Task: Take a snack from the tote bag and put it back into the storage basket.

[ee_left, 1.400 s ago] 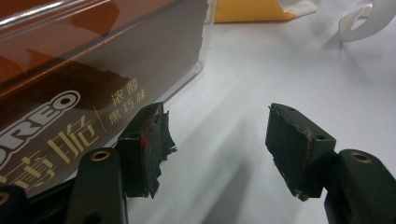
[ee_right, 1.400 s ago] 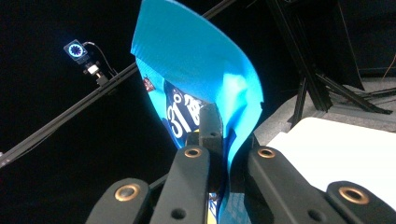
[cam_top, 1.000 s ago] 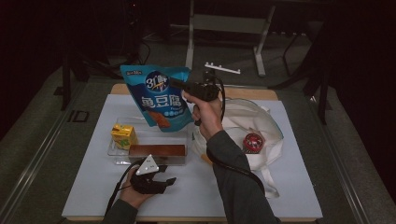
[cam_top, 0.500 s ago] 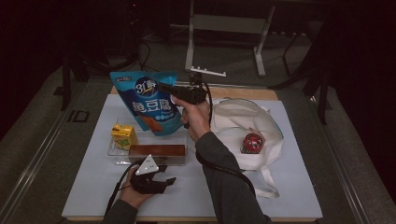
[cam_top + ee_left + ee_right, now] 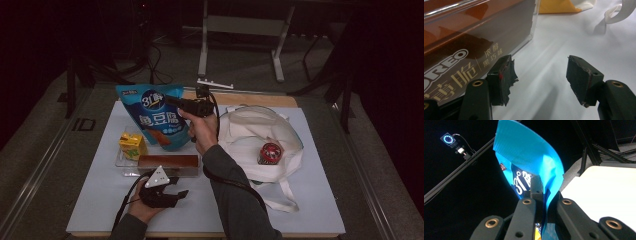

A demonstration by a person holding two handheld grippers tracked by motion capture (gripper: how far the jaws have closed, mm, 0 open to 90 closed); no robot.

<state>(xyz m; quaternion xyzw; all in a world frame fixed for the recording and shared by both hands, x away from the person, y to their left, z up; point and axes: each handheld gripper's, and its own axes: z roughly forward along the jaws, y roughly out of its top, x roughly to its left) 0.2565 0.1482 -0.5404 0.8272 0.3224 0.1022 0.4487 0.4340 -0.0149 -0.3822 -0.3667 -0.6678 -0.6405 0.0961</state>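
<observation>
A: Holding position confirmed: the right claw [image 5: 172, 101] is clamped on the blue snack bag [image 5: 155, 117]. In the right gripper view, both black jaws meet on a fold at the bag's edge, with blue film rising above them.

B: Location of the bag?

A: It hangs from the right claw above the far left part of the desk [image 5: 100, 195]. Its lower end sits just behind the yellow juice carton [image 5: 132, 145] and the brown biscuit box [image 5: 168, 162]. Whether it touches them cannot be determined.

B: Status of the left claw?

A: The left claw [image 5: 540, 72] stands apart, with nothing between the jaws. It rests low on the desk's white surface at the near edge, held in the left hand [image 5: 142, 210]. One jaw sits just beside the brown biscuit box in the left gripper view; contact cannot be confirmed.

B: Other items?

A: A white tote bag [image 5: 255, 135] lies on the right half of the desk. A red round tin [image 5: 270, 152] rests on it, well apart from the snack bag.
</observation>
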